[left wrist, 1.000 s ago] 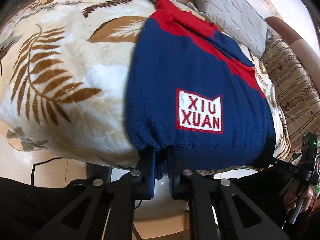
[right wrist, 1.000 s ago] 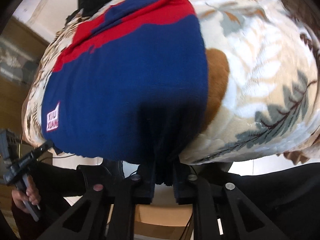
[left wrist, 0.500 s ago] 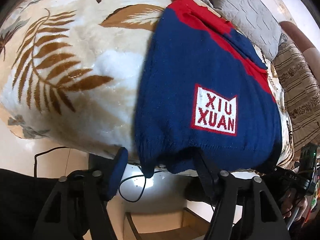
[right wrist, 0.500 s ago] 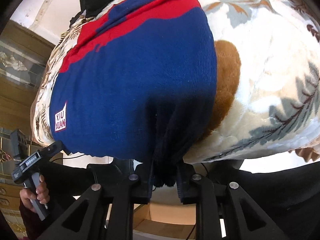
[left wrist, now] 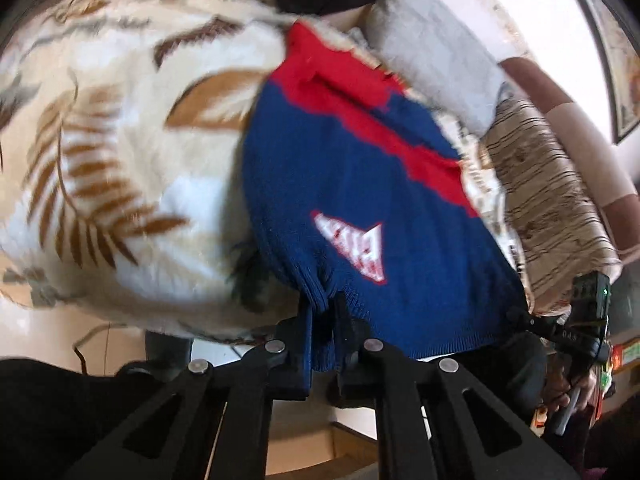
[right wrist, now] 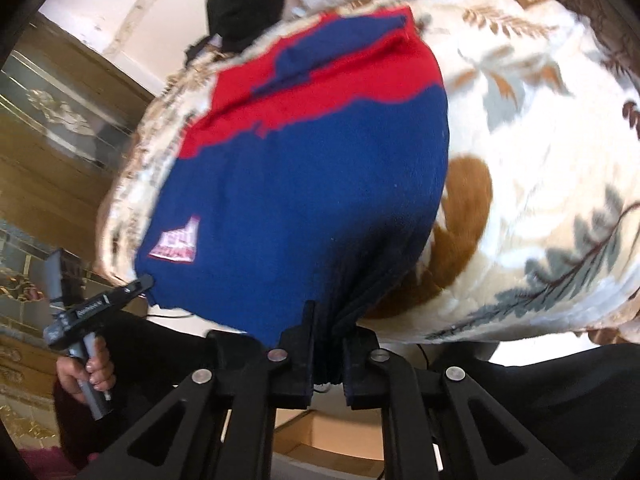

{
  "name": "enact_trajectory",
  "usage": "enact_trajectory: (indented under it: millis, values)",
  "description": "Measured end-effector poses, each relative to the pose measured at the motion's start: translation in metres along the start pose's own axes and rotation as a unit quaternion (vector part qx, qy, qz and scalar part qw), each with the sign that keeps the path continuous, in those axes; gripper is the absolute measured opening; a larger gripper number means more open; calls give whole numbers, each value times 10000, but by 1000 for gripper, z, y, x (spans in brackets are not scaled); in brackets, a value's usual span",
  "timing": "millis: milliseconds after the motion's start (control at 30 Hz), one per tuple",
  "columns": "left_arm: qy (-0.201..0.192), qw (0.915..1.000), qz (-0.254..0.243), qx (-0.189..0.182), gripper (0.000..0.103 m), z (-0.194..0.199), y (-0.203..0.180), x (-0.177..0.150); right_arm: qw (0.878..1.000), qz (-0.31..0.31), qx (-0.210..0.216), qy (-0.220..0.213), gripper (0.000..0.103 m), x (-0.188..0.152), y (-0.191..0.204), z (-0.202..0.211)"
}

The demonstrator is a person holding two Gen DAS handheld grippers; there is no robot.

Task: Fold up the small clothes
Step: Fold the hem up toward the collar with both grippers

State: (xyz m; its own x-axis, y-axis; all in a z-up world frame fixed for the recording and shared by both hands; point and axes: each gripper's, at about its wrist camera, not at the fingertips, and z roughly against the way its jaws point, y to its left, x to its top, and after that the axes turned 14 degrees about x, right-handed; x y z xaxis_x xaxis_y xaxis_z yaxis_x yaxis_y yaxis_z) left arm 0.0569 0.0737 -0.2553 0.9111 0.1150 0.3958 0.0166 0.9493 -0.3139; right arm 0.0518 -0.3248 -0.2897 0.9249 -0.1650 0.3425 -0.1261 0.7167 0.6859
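A blue and red knit sweater lies spread on a cream blanket printed with brown and grey leaves, its red part farthest from the cameras and its blue hem hanging at the near edge. The left gripper is clamped on the hem at the sweater's left corner, the knit bunched between its jaws just below a white and red patch that is creased into a triangle. The right gripper is closed on the hem at the other corner, with dark folds of blue cloth gathered between its jaws. A grey pillow and a striped cushion lie beyond the sweater. Both views are blurred.
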Motion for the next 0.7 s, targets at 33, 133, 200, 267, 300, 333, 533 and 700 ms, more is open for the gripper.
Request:
enact_trajectory:
  millis: [33,133,200,267,300,333,533,700]
  values:
    - [-73,10000,-30,-50,8,6,-1,3,9999,20,106,-38,11,4,3,7]
    - [-299,9993,-47,-225,8,27,-4,22,9989,88,408,-219,11,18,15,26]
    - [-465,9985,-103,-271,8,39,-9,37,9978,157,534,-373,11,31,23,38]
    - [-598,9976,-153,-321,7,48,-14,50,9969,247,575,-483,11,40,29,45]
    - [-660,9971,-176,-322,7,53,-17,55,9964,300,577,-545,11,46,33,49]
    - [-727,9966,-198,-324,7,57,-18,61,9960,343,578,-595,11,51,37,52]
    - [-917,9953,-205,-242,7,64,-23,102,9925,526,658,-886,11,85,53,60]
    - [-1106,9936,-157,-162,7,61,-26,149,9898,533,667,-1140,11,128,54,61]
